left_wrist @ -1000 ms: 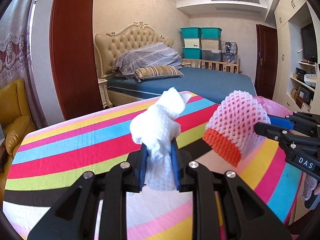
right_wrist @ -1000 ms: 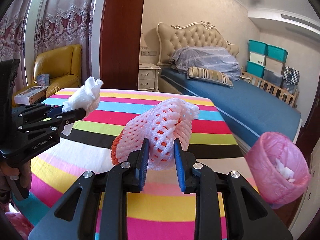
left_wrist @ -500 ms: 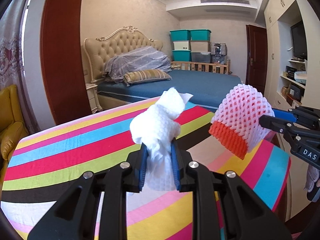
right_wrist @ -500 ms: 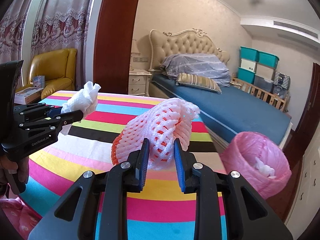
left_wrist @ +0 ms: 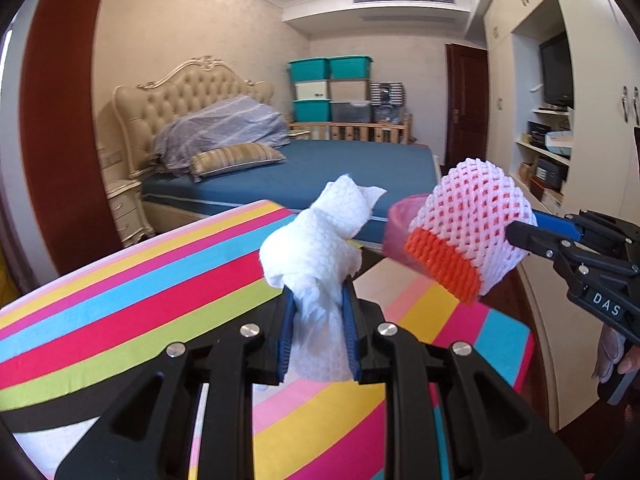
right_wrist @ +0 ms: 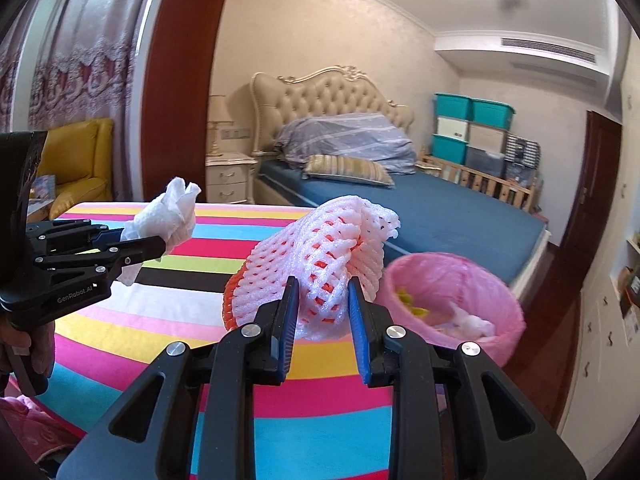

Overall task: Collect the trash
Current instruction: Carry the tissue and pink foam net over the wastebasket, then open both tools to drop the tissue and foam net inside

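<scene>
Your right tool [right_wrist: 322, 312] pinches the foam net [right_wrist: 316, 264]; the pink bin [right_wrist: 452, 300] sits just right of it, nearer than your left tool [left_wrist: 316, 320], pinching tissue [left_wrist: 320, 232].

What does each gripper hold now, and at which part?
The left gripper clamps a crumpled white paper towel by its lower end. The right gripper clamps a white-and-orange foam fruit net at its white end.

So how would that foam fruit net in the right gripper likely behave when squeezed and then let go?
The foam fruit net bulges past the right gripper where pinched, so it is probably soft and springy. Its open mesh suggests it is very light and may fall slowly. Released over the pink bin, it might catch on the pads.
</scene>
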`<state>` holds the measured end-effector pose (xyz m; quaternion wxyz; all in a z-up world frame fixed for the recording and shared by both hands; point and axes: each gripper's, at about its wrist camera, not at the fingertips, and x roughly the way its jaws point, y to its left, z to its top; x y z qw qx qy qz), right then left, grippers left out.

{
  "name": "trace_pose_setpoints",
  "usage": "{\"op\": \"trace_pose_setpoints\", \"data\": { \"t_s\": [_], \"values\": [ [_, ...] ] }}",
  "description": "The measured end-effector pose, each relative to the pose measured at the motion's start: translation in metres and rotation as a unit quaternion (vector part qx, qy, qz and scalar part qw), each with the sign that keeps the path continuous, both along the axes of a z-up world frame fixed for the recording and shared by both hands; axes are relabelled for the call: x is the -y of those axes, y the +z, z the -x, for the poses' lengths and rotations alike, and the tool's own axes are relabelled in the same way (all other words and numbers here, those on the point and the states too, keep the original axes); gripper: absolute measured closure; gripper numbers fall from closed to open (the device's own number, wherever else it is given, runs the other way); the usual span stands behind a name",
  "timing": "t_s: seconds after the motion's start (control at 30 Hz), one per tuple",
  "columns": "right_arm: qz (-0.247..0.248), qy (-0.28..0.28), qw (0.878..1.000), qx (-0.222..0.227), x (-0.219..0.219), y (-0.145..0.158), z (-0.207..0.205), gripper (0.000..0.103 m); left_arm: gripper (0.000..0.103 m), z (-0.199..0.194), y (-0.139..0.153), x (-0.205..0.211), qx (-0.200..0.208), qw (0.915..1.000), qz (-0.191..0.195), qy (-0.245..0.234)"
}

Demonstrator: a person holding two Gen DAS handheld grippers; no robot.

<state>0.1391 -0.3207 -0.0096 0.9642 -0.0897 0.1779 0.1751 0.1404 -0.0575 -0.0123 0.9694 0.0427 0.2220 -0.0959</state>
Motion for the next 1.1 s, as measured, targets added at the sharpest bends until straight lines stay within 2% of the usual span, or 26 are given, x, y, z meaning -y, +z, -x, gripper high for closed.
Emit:
{"op": "trace_pose_setpoints", "data": {
  "t_s": [0.13, 0.33, 0.57, 0.83, 1.1],
  "values": [
    [-0.009, -0.026, 1.000, 0.002, 0.028, 0.002, -0.009, 0.078, 0.081, -0.016, 0.005, 0.025, 0.003, 0.9997, 0.000, -0.026],
    [-0.016, -0.066, 0.998, 0.011, 0.070, 0.008, -0.026, 0.077, 0.081, -0.049, 0.008, 0.061, -0.014, 0.9980, 0.017, -0.060],
    [-0.034, -0.099, 0.994, 0.006, 0.119, 0.010, -0.065, 0.077, 0.081, -0.083, 0.012, 0.107, -0.017, 0.9952, 0.024, -0.094],
    [-0.047, -0.113, 0.992, -0.008, 0.155, 0.004, -0.117, 0.077, 0.081, -0.125, 0.006, 0.153, -0.035, 0.9919, 0.039, -0.116],
    [-0.035, -0.098, 0.994, -0.018, 0.158, -0.003, -0.167, 0.076, 0.078, -0.159, 0.000, 0.179, -0.042, 0.9905, 0.044, -0.123]
  ]
}}
